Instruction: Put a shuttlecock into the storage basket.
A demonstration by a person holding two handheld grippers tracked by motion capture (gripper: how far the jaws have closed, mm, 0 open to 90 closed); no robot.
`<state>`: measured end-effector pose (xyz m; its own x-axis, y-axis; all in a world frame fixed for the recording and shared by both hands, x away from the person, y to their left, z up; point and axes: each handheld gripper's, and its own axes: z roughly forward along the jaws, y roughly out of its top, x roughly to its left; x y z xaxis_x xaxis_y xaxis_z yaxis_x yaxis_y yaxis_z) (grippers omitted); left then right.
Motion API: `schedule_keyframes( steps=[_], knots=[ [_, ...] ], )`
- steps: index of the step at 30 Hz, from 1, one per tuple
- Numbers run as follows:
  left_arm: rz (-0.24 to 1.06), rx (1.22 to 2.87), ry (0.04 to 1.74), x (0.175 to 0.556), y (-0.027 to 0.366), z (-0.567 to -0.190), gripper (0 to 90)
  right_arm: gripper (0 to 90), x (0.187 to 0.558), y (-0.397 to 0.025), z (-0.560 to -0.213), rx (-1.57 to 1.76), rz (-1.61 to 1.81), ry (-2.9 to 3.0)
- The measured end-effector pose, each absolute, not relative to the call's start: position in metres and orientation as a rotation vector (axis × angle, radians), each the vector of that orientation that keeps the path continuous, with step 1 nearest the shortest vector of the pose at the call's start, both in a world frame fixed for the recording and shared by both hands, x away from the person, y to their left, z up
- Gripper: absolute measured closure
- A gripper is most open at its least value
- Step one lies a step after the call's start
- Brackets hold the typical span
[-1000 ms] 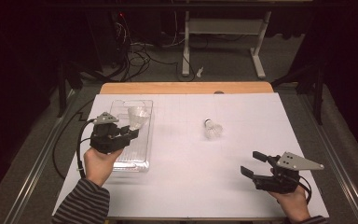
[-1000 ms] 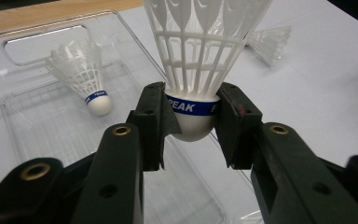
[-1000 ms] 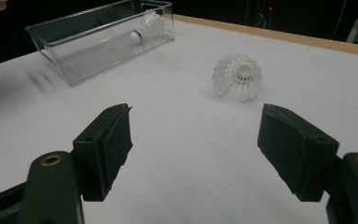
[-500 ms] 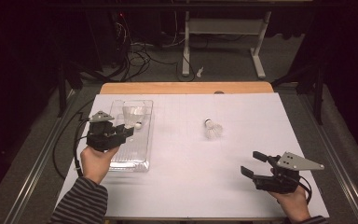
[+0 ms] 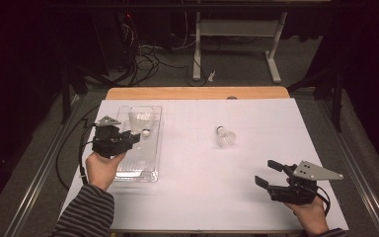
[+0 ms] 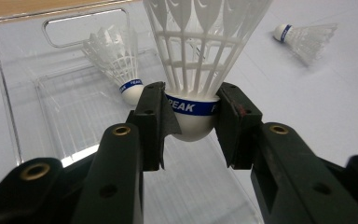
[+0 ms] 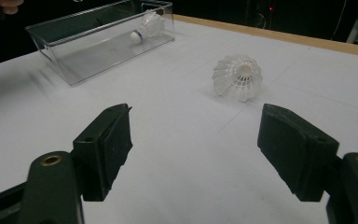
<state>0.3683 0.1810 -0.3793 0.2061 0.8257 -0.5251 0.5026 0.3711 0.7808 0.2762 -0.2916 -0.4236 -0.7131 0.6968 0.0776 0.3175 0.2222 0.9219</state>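
Note:
My left gripper (image 6: 191,123) is shut on the round cork of a white shuttlecock (image 6: 205,51) with a blue band reading PEAK, feathers pointing away, just above a clear plastic tray (image 6: 23,93). A second shuttlecock (image 6: 114,58) lies inside that tray toward its far end, also in the right gripper view (image 7: 147,25). From above, the left gripper (image 5: 137,137) hangs over the tray (image 5: 138,173) at the table's left. A third shuttlecock (image 5: 225,137) lies on the white table top mid-table. My right gripper (image 5: 266,173) rests open near the front right, the third shuttlecock (image 7: 237,77) ahead of its jaws.
The white sheet (image 5: 202,187) covers the table, with a wooden edge (image 5: 197,93) at the back. A black cable (image 5: 61,158) trails off the left side from the left gripper. Dark floor, cables and a desk frame (image 5: 237,29) lie beyond the table.
The left gripper has shifted slightly to the left over the tray with the shuttlecock in it. The right gripper has stayed in place.

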Motion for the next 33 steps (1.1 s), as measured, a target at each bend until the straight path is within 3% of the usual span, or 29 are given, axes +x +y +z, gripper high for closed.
schedule_keyframes(
  steps=[33],
  knots=[
    [0.304, 1.329, 1.65, 0.415, 0.181, -0.401, 64.7, 26.3, 0.277, -0.292, -0.424, 0.944, 1.492, 2.153]
  ],
)
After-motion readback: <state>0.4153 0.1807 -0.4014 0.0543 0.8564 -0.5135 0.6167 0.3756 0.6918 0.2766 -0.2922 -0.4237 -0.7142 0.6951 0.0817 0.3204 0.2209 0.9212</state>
